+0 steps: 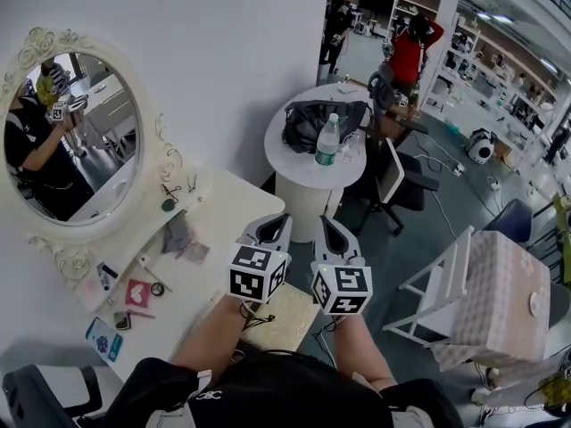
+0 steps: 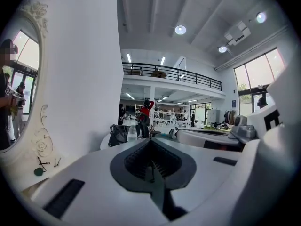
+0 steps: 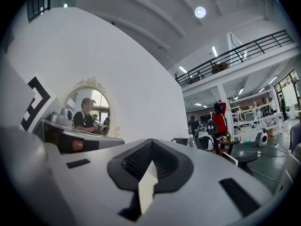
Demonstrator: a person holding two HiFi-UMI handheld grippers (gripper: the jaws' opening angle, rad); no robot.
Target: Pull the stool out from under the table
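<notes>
Both tongs are shut and hold nothing. The left tongs [image 1: 284, 218] and right tongs [image 1: 323, 221] hang side by side in front of the person, pointing about level and away from the body. Each one's own view shows its jaws meeting at the tip with only the room beyond.

The stool [image 1: 290, 316] is right under them. Its cream padded seat shows just beside the white table [image 1: 223, 230] and looks clear of the table's near edge, close to the person. The arms cover its legs, so I cannot tell how far out it really stands.

This would fit a stool that has already been drawn out, with the tongs lifted off it. It would equally fit one that stands partly out with no grip taken.

In either case the thing to check is the seat against the table edge — it should be fully free of it.

Any hold on the stool would need the jaws opened. It is best taken low on the seat's rim, one side each. The pull should be straight and even, so the stool neither tips nor catches the table.

The table carries small loose things below the oval mirror [image 1: 76, 136], so the tongs are better kept off its top. A round table [image 1: 284, 141] with a bag and a bottle stands well behind.
</notes>
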